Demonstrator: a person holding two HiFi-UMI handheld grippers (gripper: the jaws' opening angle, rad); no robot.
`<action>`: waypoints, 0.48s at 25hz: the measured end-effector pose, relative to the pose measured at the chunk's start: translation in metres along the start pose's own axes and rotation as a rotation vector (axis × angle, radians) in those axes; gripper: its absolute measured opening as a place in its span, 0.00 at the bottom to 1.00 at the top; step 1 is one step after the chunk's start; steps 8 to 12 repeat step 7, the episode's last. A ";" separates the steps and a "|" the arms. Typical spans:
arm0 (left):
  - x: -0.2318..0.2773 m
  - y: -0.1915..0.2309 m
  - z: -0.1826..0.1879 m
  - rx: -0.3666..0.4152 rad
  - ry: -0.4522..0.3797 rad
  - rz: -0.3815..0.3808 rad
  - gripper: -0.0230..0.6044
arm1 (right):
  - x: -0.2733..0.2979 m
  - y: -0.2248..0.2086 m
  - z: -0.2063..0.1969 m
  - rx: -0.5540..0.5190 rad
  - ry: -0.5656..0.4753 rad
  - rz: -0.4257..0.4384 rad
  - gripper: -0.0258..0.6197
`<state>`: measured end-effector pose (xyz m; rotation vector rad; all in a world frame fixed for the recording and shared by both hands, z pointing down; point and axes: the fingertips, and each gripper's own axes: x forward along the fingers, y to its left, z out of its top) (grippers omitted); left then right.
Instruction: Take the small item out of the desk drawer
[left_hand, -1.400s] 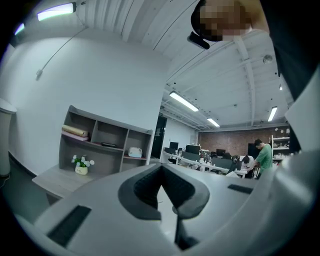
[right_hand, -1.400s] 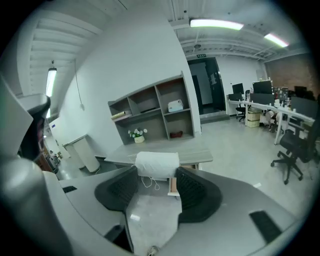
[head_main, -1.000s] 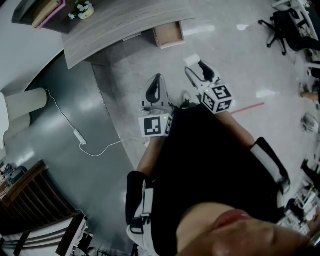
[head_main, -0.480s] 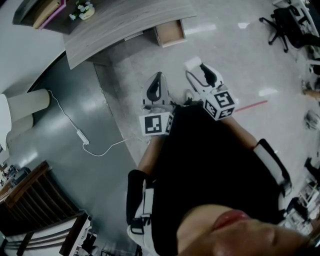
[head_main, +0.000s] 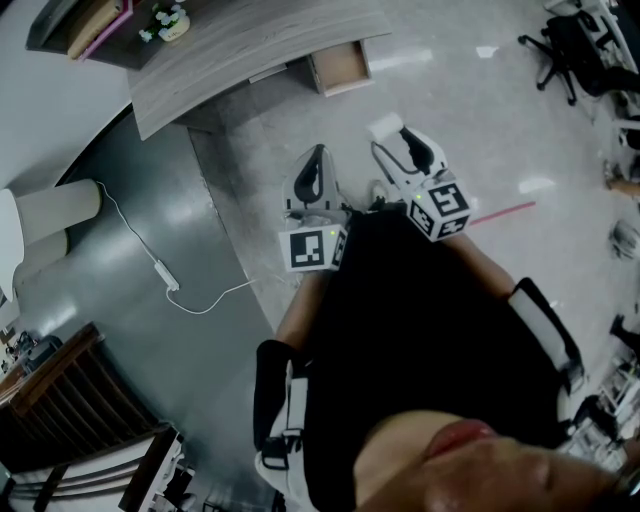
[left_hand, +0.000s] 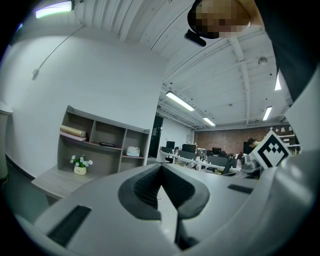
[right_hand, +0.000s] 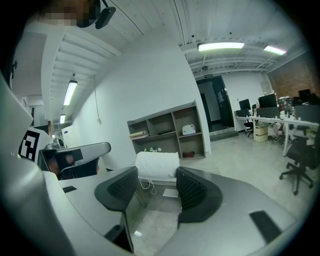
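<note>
The wooden desk (head_main: 250, 45) is at the top of the head view, its small drawer (head_main: 338, 68) pulled open and showing a bare brown inside. Both grippers are held close to the person's body, well away from the desk. My right gripper (head_main: 395, 128) (right_hand: 156, 187) is shut on a small white soft roll (right_hand: 157, 167) (head_main: 384, 124) with a thin string hanging from it. My left gripper (head_main: 316, 158) (left_hand: 161, 182) points upward, its dark pads pressed together with nothing between them.
A white cable with an adapter (head_main: 160, 272) lies on the dark floor at left. A potted plant (head_main: 168, 20) (left_hand: 80, 164) stands on the desk by an open shelf unit (left_hand: 100, 145). Office chairs (head_main: 570, 50) stand at far right; a red line (head_main: 500, 213) marks the pale floor.
The right gripper with the white roll drifted slightly right and down about a second ago; since then both grippers hold still.
</note>
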<state>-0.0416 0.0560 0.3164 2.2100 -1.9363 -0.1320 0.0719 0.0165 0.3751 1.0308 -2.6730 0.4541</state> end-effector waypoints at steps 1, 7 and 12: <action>0.000 0.001 0.000 0.000 0.000 0.000 0.02 | 0.000 0.001 0.000 -0.001 0.000 0.001 0.42; 0.000 0.000 0.000 0.001 0.006 0.000 0.02 | 0.001 0.003 0.002 -0.007 -0.001 0.006 0.42; 0.000 0.000 0.000 0.001 0.006 0.000 0.02 | 0.001 0.003 0.002 -0.007 -0.001 0.006 0.42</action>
